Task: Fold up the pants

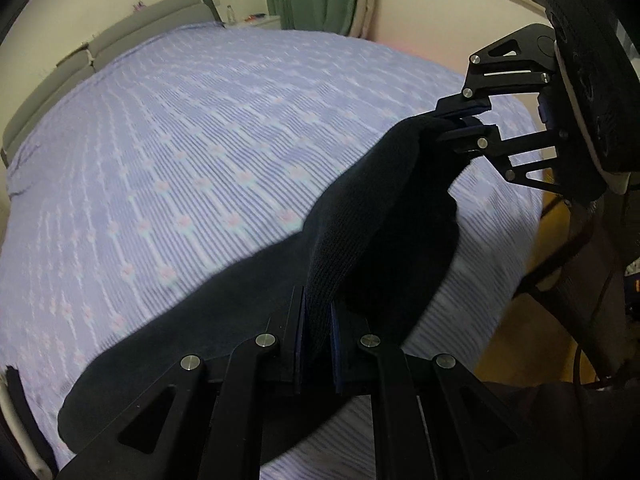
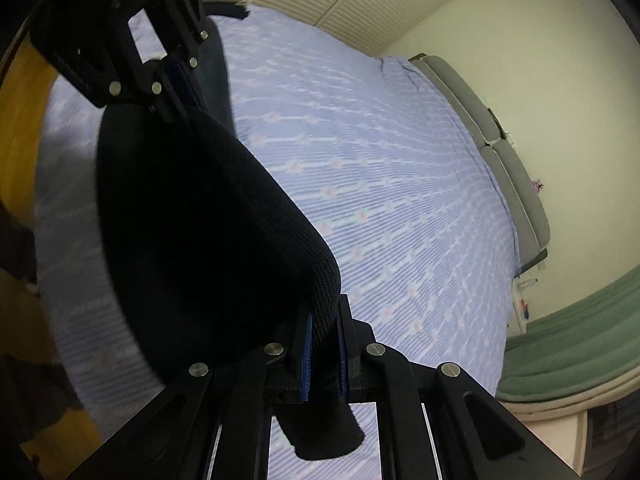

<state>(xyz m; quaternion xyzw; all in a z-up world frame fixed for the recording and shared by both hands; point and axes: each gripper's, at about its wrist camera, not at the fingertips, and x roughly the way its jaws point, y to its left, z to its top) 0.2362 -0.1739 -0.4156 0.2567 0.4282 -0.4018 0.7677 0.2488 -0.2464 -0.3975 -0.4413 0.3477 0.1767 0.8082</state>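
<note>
I see the bed [image 1: 192, 152] lying bare up to its grey headboard [image 1: 132, 28], wood floor [image 1: 516, 336] past the near edge. My left gripper [image 1: 318, 332] and right gripper [image 2: 324, 340], angled downward, each pinch the ribbed band of the dark pants [image 1: 360, 216], stretched between them over the bed's near edge.

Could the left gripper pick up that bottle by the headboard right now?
Probably not: the left gripper is shut on the black pants, and the bottle stands across the whole bed.
</note>
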